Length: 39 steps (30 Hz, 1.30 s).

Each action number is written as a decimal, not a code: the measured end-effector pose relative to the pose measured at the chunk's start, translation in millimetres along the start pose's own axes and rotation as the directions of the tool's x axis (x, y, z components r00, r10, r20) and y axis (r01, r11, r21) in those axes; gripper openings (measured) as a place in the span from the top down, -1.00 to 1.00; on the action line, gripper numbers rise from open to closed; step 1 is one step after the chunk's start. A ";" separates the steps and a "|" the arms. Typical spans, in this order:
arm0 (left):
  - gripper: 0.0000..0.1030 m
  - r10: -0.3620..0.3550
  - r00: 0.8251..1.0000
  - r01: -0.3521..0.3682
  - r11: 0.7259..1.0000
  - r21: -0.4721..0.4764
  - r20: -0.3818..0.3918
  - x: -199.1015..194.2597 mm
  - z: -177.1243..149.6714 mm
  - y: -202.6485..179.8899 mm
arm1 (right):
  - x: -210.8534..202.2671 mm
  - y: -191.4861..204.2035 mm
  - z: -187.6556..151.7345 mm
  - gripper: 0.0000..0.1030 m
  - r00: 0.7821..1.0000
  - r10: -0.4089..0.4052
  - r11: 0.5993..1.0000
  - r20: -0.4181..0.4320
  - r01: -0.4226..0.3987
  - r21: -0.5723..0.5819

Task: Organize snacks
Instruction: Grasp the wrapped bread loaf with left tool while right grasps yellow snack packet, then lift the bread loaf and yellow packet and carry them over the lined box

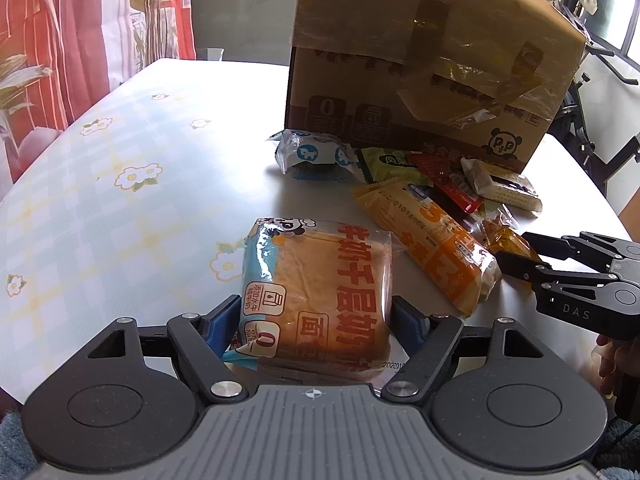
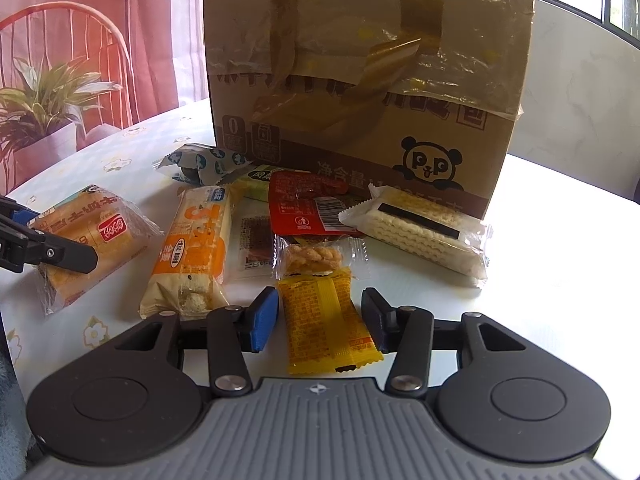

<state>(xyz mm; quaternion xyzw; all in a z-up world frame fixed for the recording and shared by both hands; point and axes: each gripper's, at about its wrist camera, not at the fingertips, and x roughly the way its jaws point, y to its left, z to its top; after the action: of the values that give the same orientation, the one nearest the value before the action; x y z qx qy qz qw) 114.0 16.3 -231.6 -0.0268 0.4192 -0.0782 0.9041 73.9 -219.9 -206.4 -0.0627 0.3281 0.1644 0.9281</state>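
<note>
Here: left gripper (image 1: 314, 312) clamps the bread packet (image 1: 320, 280); bare tablecloth (image 1: 120, 184) spreads leftward (to its edge). Right gripper (image 2: 320, 312) is opening, astride the yellow sachet (image 2: 326, 320), untouched.

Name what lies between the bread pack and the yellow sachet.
In the right wrist view, the orange cake bar lies between the bread pack and the yellow sachet.

snacks lie flat in front of the taped cardboard box (image 2: 360, 80): a bread pack (image 1: 316, 300) farthest from it, an orange cake bar (image 2: 192, 256), a red pouch (image 2: 308, 208), a wafer pack (image 2: 420, 232) touching the box, a small yellow sachet (image 2: 324, 320).
</note>
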 end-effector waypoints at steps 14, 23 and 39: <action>-0.47 -0.047 0.998 0.046 0.999 0.016 0.039 -8.6 -2.8 -1.1 | -11.6 6.7 -5.2 0.32 0.998 0.015 0.999 0.060 -0.012 -0.049; -0.47 -0.052 0.995 0.048 0.998 0.043 0.086 -17.6 0.1 -5.4 | -25.7 -10.8 -7.8 0.32 0.989 0.005 0.997 0.147 -0.016 0.077; -0.47 -0.040 0.957 0.014 0.996 0.092 0.287 -67.2 55.4 4.5 | -35.1 -10.0 2.9 0.32 0.989 -0.024 0.999 0.144 0.017 0.049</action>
<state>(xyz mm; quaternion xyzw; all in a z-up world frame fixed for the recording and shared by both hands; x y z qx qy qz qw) 114.0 30.7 -145.6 -0.0032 0.2786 -0.1044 0.9547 53.4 -237.9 -181.9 -0.0321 0.2632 0.1511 0.9523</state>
